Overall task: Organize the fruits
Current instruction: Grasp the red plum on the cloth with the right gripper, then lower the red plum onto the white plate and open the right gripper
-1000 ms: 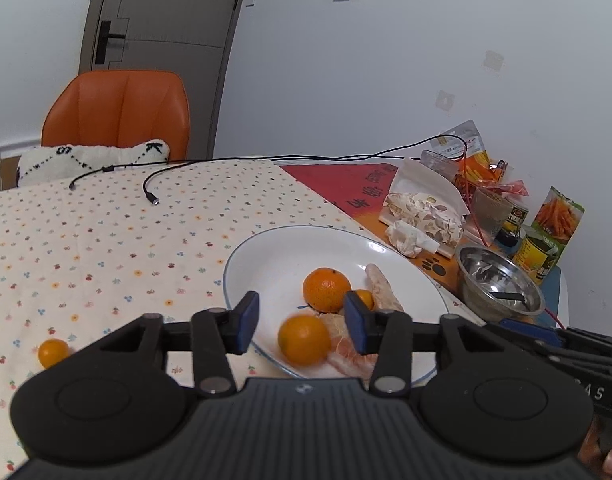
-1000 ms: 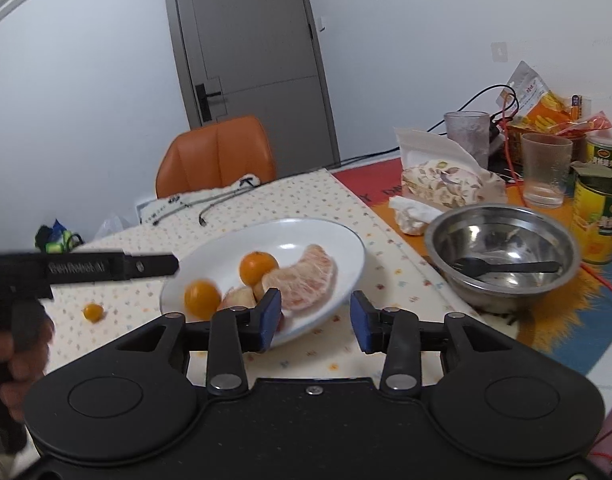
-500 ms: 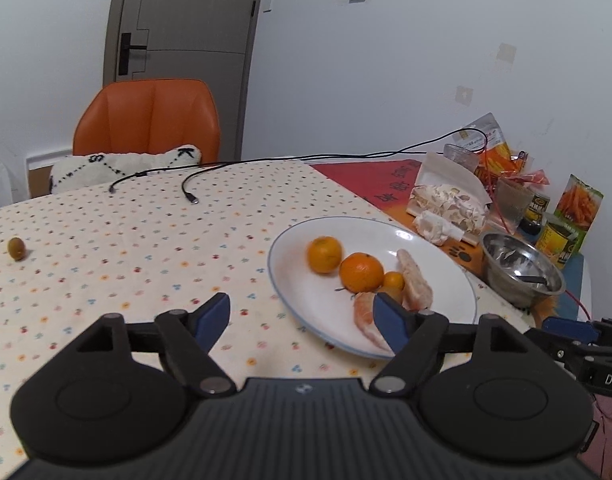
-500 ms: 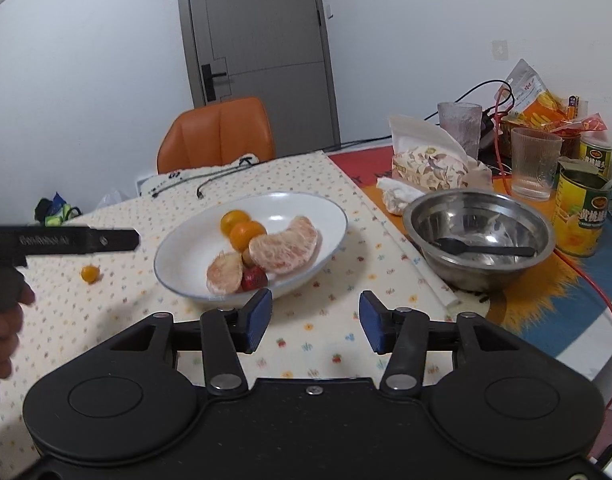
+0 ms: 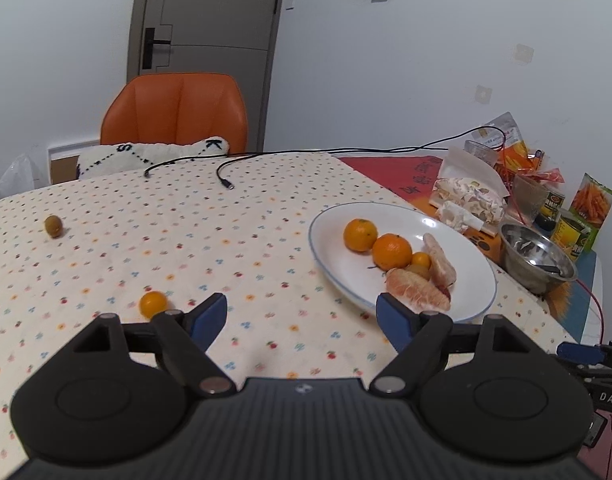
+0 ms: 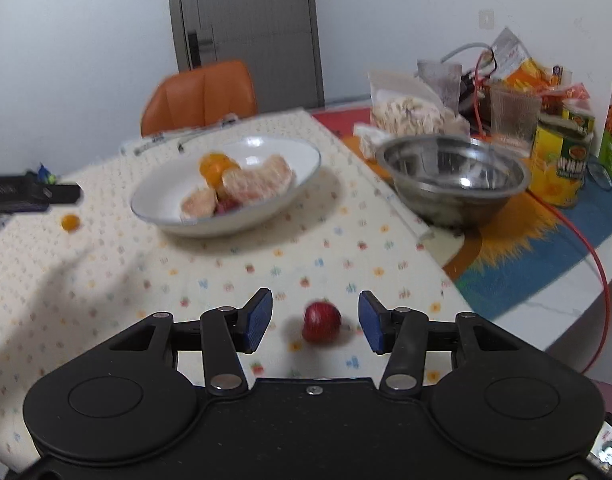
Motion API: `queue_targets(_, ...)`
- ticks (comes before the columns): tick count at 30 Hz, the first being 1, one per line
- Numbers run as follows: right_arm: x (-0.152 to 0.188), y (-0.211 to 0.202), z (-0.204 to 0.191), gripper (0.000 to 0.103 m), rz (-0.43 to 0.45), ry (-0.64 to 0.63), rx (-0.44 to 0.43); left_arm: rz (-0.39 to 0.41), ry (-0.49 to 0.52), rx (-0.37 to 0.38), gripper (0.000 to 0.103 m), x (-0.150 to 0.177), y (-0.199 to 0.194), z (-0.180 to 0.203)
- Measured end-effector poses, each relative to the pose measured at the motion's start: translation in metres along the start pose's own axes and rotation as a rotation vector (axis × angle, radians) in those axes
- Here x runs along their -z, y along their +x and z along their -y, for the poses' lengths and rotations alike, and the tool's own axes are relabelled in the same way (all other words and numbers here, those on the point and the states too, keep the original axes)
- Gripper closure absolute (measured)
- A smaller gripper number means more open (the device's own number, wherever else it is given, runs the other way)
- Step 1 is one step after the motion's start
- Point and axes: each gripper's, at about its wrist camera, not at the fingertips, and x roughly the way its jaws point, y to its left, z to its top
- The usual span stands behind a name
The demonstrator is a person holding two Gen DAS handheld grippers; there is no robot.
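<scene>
Glossy white plate (image 5: 401,216), shiny metal bowl (image 5: 517,254)

The right wrist view is motion-blurred: the plate (image 6: 306,152) and its fruit smear together, and the red fruit (image 6: 321,321) has soft edges. The frame's left edge cuts off the left gripper (image 6: 26,196), hiding its fingers.
</scene>
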Motion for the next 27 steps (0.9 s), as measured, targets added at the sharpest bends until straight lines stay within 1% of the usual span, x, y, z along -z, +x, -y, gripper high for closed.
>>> queue_targets(1,0.001,0.003,0.0,0.076,-0.017,-0.002,0.014,0.0,-0.006,-0.004,0.023,0.001,-0.001,-0.003)
queue_targets(2,0.002,0.003,-0.001,0.081,-0.01,-0.009,0.023,-0.002,-0.013,-0.009,0.023,0.003,-0.002,-0.006)
queue_targets(3,0.001,0.003,-0.002,0.082,-0.013,-0.013,0.02,-0.003,-0.021,-0.015,0.023,0.004,-0.004,-0.009)
queue_targets(8,-0.008,-0.002,-0.012,0.082,0.024,-0.023,-0.005,-0.011,-0.055,-0.036,0.023,0.01,-0.008,-0.024)
queue_targets(12,-0.021,-0.002,-0.025,0.082,0.044,-0.042,-0.036,0.0,-0.07,-0.046,0.023,0.01,-0.013,-0.033)
queue_targets(18,-0.036,0.004,-0.046,0.082,0.068,-0.057,-0.077,0.007,-0.09,-0.061,0.023,0.011,-0.016,-0.044)
queue_targets(27,-0.057,0.021,-0.08,0.082,0.087,-0.093,-0.13,0.017,-0.131,-0.094,0.023,0.012,-0.022,-0.073)
